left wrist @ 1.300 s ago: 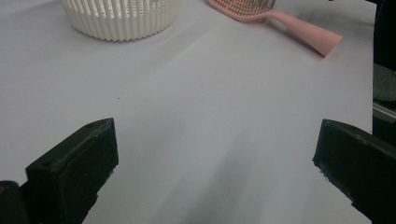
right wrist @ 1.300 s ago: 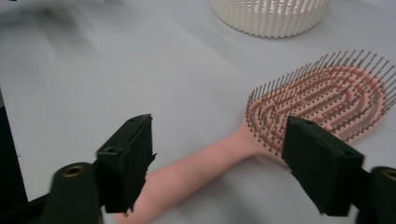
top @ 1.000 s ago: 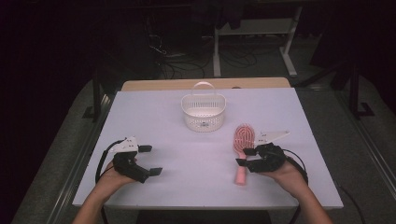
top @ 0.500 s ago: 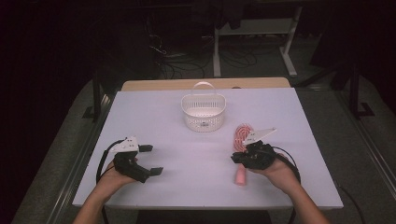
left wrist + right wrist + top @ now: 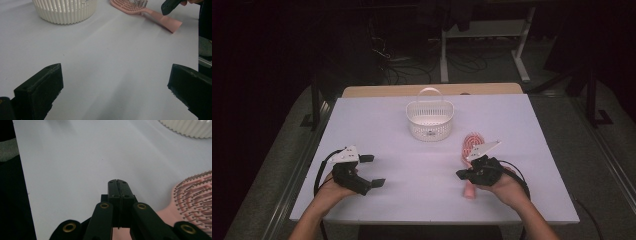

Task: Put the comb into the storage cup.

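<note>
As the right gripper (image 5: 118, 185) has just shut over the pink hairbrush's (image 5: 471, 150) handle near the tabletop's right edge, its jaws meet with nothing visible between, so the grasp looks missed. The left gripper (image 5: 371, 171) waits wide open, and its view shows the handle (image 5: 162, 19) lying flat.

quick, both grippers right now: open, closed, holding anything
Left gripper: open, jaws wide apart, nothing between them.
Right gripper: just closed, jaws pressed together above the pink hairbrush handle; whether they pinch it cannot be told.
</note>
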Tool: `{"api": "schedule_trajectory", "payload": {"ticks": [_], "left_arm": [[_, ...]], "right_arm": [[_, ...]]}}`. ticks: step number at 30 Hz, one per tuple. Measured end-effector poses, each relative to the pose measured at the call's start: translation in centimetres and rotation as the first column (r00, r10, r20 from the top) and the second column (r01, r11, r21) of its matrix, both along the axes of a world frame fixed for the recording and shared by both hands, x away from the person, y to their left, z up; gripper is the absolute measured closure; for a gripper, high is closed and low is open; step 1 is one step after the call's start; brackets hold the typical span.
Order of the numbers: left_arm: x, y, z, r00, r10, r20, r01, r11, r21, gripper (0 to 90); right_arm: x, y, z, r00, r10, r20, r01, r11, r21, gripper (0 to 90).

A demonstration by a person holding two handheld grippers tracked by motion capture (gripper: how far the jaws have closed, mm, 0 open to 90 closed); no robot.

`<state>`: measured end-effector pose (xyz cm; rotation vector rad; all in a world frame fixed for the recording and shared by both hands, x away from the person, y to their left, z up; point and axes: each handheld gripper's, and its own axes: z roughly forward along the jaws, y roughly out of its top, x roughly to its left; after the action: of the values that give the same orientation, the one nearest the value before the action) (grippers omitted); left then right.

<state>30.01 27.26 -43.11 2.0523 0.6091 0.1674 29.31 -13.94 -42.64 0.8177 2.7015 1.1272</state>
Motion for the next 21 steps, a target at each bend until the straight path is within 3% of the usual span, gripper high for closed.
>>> {"api": "schedule_trajectory", "payload": {"ticks": [21], "left_arm": [[-0.1,-0.2,-0.1,0.9999,-0.012,-0.002,0.012,0.9999,0.003,0.0]], "right_arm": [[-1.0,0.8,-1.5,0.9983,0.042,-0.041,-0.044,0.996,-0.073,88.8]]}}
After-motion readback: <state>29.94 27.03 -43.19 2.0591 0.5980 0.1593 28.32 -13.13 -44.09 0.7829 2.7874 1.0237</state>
